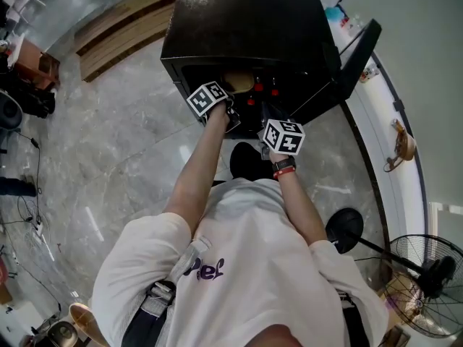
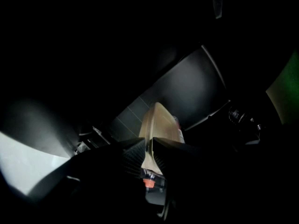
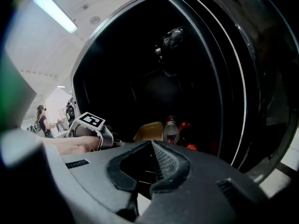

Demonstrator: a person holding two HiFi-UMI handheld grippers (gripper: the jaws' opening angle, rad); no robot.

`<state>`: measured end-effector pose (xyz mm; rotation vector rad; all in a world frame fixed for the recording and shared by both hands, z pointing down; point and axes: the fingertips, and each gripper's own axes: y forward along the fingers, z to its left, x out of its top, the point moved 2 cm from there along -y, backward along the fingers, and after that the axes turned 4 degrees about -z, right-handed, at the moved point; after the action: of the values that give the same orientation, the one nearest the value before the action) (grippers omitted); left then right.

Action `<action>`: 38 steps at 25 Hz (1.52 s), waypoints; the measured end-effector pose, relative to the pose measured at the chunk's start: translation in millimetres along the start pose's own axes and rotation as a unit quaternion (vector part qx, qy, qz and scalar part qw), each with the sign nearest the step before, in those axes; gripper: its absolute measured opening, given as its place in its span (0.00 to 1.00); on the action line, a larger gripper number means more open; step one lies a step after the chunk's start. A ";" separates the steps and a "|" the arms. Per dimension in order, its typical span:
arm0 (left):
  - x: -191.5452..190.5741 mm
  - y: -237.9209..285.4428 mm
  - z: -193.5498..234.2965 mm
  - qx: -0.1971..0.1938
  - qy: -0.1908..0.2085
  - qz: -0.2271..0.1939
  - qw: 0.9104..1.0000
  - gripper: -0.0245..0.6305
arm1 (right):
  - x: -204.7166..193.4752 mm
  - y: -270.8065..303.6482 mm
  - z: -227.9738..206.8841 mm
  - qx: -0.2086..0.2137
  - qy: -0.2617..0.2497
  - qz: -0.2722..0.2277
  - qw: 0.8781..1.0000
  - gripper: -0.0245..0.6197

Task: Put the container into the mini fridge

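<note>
Pinched the tan container (image 2: 161,120) by its rim in the left gripper (image 2: 148,143), inside the open mini fridge (image 1: 246,20) beside the bottles (image 3: 172,129), right gripper (image 3: 151,143) closed and empty; risked toppling a bottle if released tilted.

The place is looking like a large open hall set up as a workspace, not a home. A glossy grey stone floor (image 1: 108,172) is stretching across the head view, and the mini fridge (image 1: 246,20) is sitting directly on it at top centre. Wooden steps (image 1: 123,27) are running along the upper left, loose cables (image 1: 29,215) are trailing down the left edge, and a pedestal fan (image 1: 427,284) is standing at lower right. In the right gripper view a strip light (image 3: 55,12) is glowing at upper left, and a person (image 3: 41,118) is standing far off at the left edge.
</note>
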<state>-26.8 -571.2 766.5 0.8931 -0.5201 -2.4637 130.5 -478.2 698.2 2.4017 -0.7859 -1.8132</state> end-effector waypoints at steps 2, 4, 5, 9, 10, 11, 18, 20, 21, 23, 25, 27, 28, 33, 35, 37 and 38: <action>-2.0 1.5 1.3 0.003 0.002 0.001 1.000 0.13 | -0.4 0.5 0.8 0.002 -0.001 0.000 1.000 0.06; -1.1 1.2 3.6 0.011 0.011 -0.003 1.000 0.13 | 0.3 0.4 1.9 0.004 -0.003 0.001 1.000 0.06; 0.0 0.7 4.8 0.013 0.015 -0.007 1.000 0.13 | 0.6 0.2 2.2 0.005 -0.003 0.001 1.000 0.06; 3.5 -2.5 1.4 -0.008 0.012 -0.020 1.000 0.32 | 0.7 -2.7 4.5 0.006 -0.002 0.001 1.000 0.06; 3.6 -2.8 -0.7 -0.016 0.011 -0.020 1.000 0.35 | 0.6 -3.2 5.4 0.008 -0.002 0.001 1.000 0.06; 3.2 -2.8 -2.5 -0.022 0.012 -0.019 1.000 0.38 | 0.2 -3.5 6.2 0.009 -0.003 0.001 1.000 0.06; -7.4 -18.0 -7.5 -0.033 0.041 -0.009 0.999 0.41 | 1.2 -14.2 13.1 0.011 -0.005 0.002 1.000 0.06; -9.7 -28.7 -10.7 -0.031 0.062 -0.002 0.998 0.41 | 6.6 -20.7 17.6 0.009 -0.007 0.002 1.000 0.06; -10.7 -34.4 -12.8 -0.031 0.073 0.000 0.997 0.41 | 9.5 -24.0 20.0 0.007 -0.007 0.001 1.000 0.06; -13.8 -45.0 -16.6 -0.033 0.089 0.005 0.996 0.41 | 13.9 -30.9 24.6 0.005 -0.005 0.000 1.000 0.06; -17.2 -54.7 -20.9 -0.037 0.101 0.012 0.994 0.41 | 16.0 -38.5 30.0 0.002 -0.002 0.000 1.000 0.06; -18.0 -65.1 -26.6 -0.044 0.117 0.017 0.992 0.41 | 16.7 -46.6 37.3 -0.001 -0.001 0.000 1.000 0.06; -17.0 -70.6 -30.4 -0.048 0.126 0.017 0.991 0.41 | 17.6 -50.4 40.9 -0.004 -0.002 0.000 1.000 0.06; -13.4 -108.3 -47.7 -0.055 0.164 0.018 0.985 0.41 | 26.6 -74.5 57.1 -0.012 0.000 0.002 1.000 0.06; -12.7 -125.5 -54.3 -0.056 0.181 0.020 0.982 0.41 | 32.9 -84.9 63.0 -0.015 0.005 0.002 1.000 0.06; -10.3 -143.5 -62.0 -0.058 0.201 0.019 0.978 0.41 | 40.8 -94.7 70.2 -0.016 0.010 0.001 1.000 0.06; -8.2 -153.2 -65.6 -0.060 0.211 0.019 0.976 0.41 | 44.9 -99.4 74.8 -0.016 0.012 0.000 1.000 0.06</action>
<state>-22.3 -453.5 648.3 1.2955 -0.2333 -2.1555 108.2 -389.7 602.5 2.3987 -0.7477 -1.7806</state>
